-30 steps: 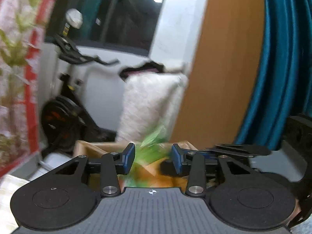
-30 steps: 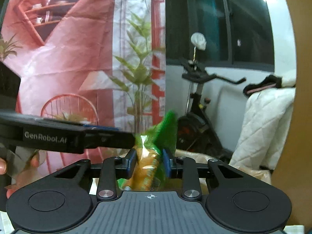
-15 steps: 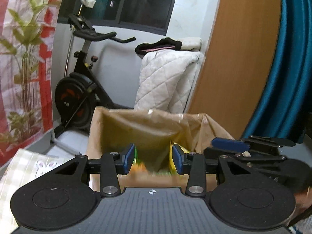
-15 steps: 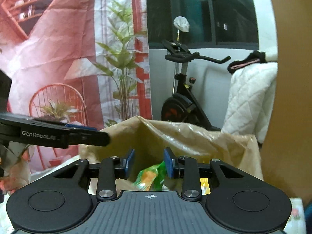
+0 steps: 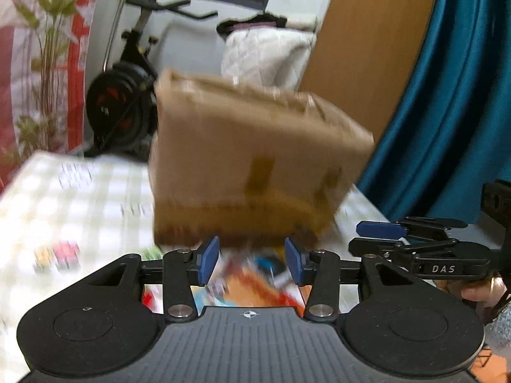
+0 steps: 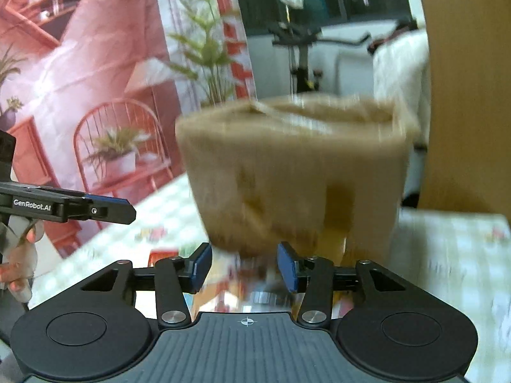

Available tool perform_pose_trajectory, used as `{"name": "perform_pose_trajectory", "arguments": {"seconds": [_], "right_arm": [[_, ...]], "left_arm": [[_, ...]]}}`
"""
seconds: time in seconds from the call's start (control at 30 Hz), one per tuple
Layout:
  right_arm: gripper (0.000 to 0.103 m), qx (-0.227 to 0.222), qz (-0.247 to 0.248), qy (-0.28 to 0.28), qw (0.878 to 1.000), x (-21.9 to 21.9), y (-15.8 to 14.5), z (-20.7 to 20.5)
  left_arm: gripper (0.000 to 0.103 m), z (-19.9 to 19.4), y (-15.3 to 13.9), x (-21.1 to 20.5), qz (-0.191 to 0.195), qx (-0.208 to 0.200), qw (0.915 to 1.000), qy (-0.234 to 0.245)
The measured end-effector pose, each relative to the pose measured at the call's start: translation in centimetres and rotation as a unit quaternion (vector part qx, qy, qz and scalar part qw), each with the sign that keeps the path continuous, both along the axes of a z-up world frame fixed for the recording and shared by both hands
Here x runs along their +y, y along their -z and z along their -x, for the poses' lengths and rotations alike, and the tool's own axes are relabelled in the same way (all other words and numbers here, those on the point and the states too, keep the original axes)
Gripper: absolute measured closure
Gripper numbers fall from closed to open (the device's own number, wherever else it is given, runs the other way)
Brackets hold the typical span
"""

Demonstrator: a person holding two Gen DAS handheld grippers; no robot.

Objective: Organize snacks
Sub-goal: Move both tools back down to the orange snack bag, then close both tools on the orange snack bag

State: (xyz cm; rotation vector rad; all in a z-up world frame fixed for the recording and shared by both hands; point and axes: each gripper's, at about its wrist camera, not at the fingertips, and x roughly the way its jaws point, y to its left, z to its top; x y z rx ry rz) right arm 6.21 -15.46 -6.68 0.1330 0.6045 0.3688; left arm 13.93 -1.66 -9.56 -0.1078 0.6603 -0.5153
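Observation:
A brown cardboard box (image 5: 249, 166) stands on the checked tablecloth (image 5: 80, 198), blurred by motion. In front of it lie colourful snack packets (image 5: 255, 274), seen between and below the fingers of my left gripper (image 5: 251, 261). Its jaws are opening and the pads touch nothing. The right wrist view shows the same box (image 6: 293, 172) close ahead, with blurred snack packets (image 6: 242, 287) on the cloth under my right gripper (image 6: 244, 266). Those jaws are opening too, with nothing pressed between them. Each gripper shows at the edge of the other's view: right gripper (image 5: 380, 229), left gripper (image 6: 108, 207).
Small red and yellow items (image 5: 57, 255) lie on the cloth to the left. Behind the table stand an exercise bike (image 5: 127, 73), a white quilt (image 5: 265, 51), a wooden panel (image 5: 367, 48), a teal curtain (image 5: 447, 95) and a red printed backdrop (image 6: 80, 79).
The right gripper let its green and orange packet go over the box. Both grippers then came down from above the box's opening to the packets in front of it, jaws wider.

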Motion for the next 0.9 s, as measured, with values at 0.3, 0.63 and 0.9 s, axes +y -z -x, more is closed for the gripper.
{"name": "perform_pose_trajectory", "arguments": {"seconds": [0.3,0.63,0.9], "right_arm": [[0.027,0.071,0.018,-0.008,0.997,1.9,5.7,5.3],[0.020,0.122,-0.013,0.012,0.992,0.8,7.3,6.5],[0.020,0.135,-0.026,0.019,0.990,1.2,8.0,5.7]], "left_arm": [[0.050,2.0,5.8,-1.0,0.004,0.052,0.9986,0.013],[0.043,3.9,8.8,-2.5,-0.024,0.062,0.9967,0.047],[0.036,3.6,10.1,-2.8,-0.034,0.073,0.9952,0.055]]}}
